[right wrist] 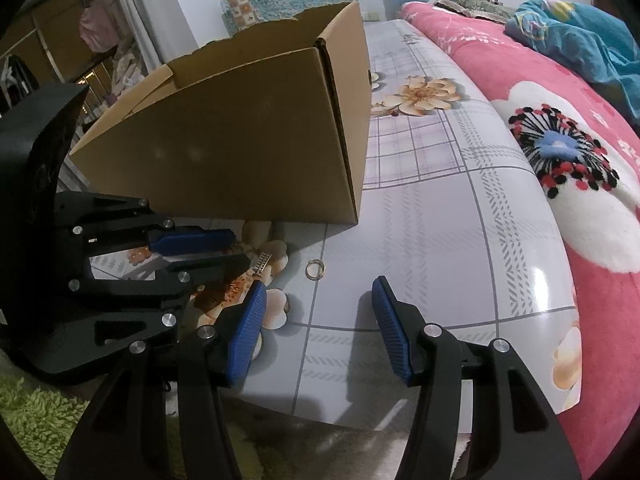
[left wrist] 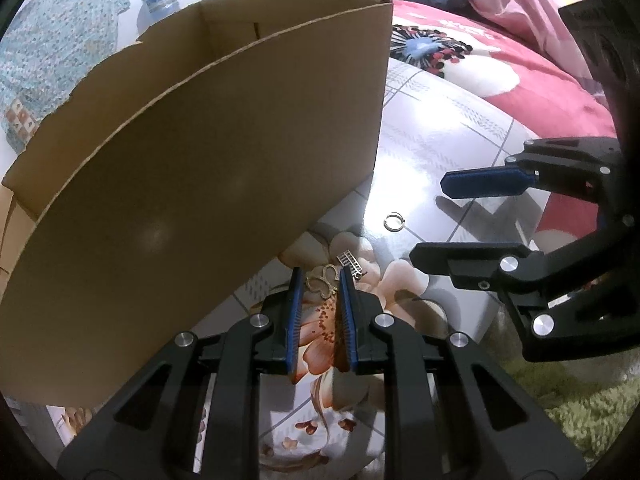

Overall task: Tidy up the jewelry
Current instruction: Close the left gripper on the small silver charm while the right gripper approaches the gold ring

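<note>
A gold looped pendant (left wrist: pixel 323 280) lies on the floral mat between the fingertips of my left gripper (left wrist: pixel 319 278), whose jaws stand narrowly apart around it; I cannot tell if they pinch it. A silver ladder-shaped piece (left wrist: pixel 351 263) lies just right of the tips; it also shows in the right wrist view (right wrist: pixel 261 263). A small ring (left wrist: pixel 394 222) lies farther right, also seen in the right wrist view (right wrist: pixel 315 269). My right gripper (right wrist: pixel 320 292) is open and empty, a little short of the ring. An open cardboard box (left wrist: pixel 192 152) stands left of the jewelry.
The glossy floral mat (right wrist: pixel 440 216) covers the surface. A pink flowered blanket (right wrist: pixel 560 128) lies along its right side with a blue cloth (right wrist: pixel 580 36) on it. Green shag carpet (right wrist: pixel 36 416) lies below the mat's near edge.
</note>
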`<state>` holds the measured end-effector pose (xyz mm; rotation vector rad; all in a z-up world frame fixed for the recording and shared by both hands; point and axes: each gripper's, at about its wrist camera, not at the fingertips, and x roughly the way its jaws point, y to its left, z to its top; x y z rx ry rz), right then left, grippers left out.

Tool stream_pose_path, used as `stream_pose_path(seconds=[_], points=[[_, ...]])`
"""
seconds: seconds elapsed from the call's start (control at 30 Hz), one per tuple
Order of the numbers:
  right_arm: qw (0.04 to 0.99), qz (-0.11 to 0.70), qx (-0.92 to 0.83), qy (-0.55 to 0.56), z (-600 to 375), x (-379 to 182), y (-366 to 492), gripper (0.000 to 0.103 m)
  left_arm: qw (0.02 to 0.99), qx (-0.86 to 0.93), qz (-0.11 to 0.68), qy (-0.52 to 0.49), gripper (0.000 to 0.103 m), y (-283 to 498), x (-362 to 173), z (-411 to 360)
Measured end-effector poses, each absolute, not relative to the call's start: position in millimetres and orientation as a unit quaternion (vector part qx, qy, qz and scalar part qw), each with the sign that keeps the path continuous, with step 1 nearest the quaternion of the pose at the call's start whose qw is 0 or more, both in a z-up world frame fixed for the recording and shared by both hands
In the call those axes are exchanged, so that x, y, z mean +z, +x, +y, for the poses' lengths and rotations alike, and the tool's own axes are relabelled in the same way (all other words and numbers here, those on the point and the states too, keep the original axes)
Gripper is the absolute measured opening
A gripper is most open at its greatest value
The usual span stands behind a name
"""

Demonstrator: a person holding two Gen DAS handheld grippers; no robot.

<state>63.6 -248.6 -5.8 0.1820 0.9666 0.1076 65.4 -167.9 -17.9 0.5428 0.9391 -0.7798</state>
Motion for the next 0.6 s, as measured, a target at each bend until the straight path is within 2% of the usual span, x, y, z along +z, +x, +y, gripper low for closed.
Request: stream_pose_path(seconds=[0.17, 0.3, 0.6], points=[[0.880, 0.463, 0.053, 0.086, -247.5, -4.6, 63.2, 0.054, 0.783, -0.363, 0.434, 0.257, 0.019, 65.3, -18.7, -172.6], [0.880, 0.464, 0.052, 0.086, -247.2, -4.3, 63.0, 0.054, 0.779, -0.365, 0.443, 0.254, 0.030, 67.8, -19.3, -174.1], [0.880, 0.464, 0.054, 0.087, -246.7, -4.6, 64.2, 0.054, 0.775, -0.366, 0.449, 0.252, 0.030, 68.3, -20.1, -172.0]])
